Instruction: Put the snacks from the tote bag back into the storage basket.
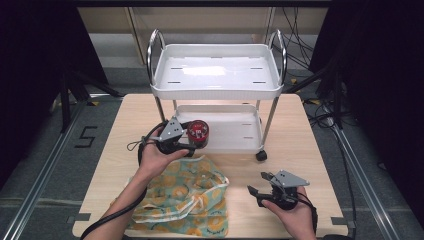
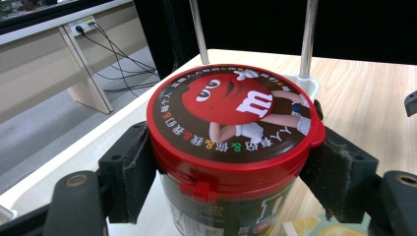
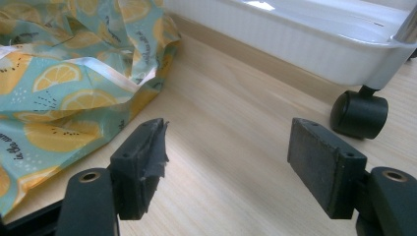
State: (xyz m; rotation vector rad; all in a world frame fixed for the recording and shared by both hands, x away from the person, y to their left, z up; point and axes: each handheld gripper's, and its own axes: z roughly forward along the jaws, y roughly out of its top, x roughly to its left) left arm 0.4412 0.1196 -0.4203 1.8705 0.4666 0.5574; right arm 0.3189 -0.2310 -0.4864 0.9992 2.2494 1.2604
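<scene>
A round candy jar (image 1: 198,132) with a red lid (image 2: 231,110) is clamped between the two black pads of my left gripper (image 1: 192,141), just above the left end of the cart's lower tray (image 1: 235,131). The jar (image 2: 231,196) stands upright in the grip. My right gripper (image 1: 255,184) hovers low over the table at the front right, jaws wide apart with nothing between them (image 3: 226,162). A teal bag printed with lemon slices (image 1: 187,197) lies crumpled on the table between the two hands; its edge (image 3: 59,83) is to the left of the right gripper.
A small white two-tier cart (image 1: 216,70) with chrome handles stands at the back of the wooden table (image 1: 300,145). One black caster (image 3: 359,113) sits close ahead of the right gripper. Cables run on the floor to the right.
</scene>
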